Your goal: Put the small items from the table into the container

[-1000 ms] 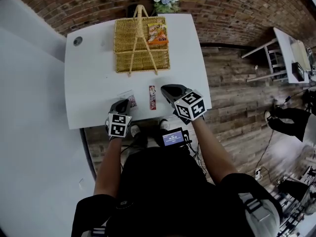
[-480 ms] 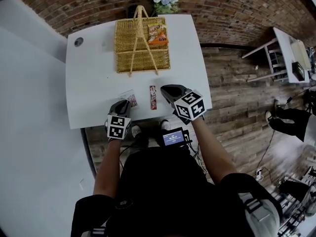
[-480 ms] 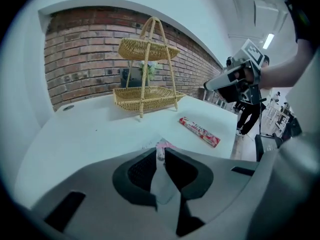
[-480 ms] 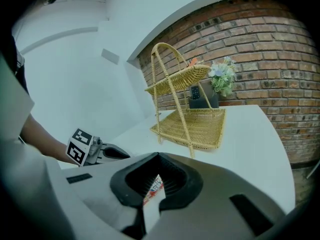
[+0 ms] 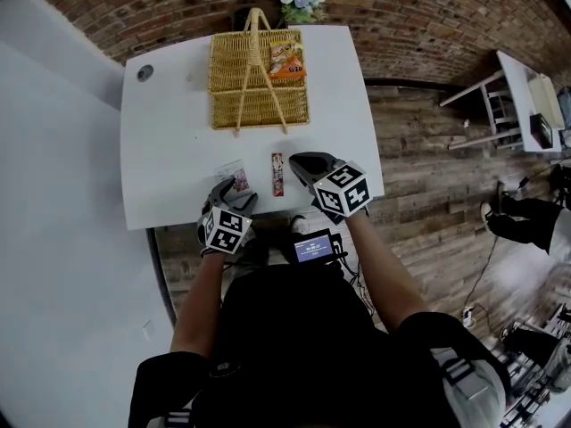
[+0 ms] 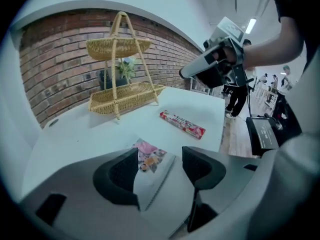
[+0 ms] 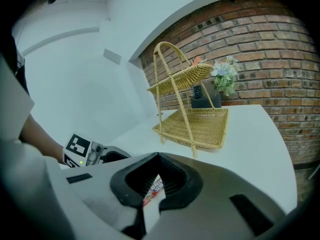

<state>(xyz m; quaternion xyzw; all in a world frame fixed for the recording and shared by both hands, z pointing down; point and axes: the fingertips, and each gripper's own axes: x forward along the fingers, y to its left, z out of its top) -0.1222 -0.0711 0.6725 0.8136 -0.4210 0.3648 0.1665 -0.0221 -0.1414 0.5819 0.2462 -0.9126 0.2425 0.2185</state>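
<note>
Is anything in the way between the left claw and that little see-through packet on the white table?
Nothing visible. The left gripper is opening its jaws, with the clear packet lying flat on the table between them, pads not pressing on it. The red candy stick lies apart, off to the side.

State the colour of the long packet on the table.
The packet is red with pale print; clearest in left gripper view.
</note>
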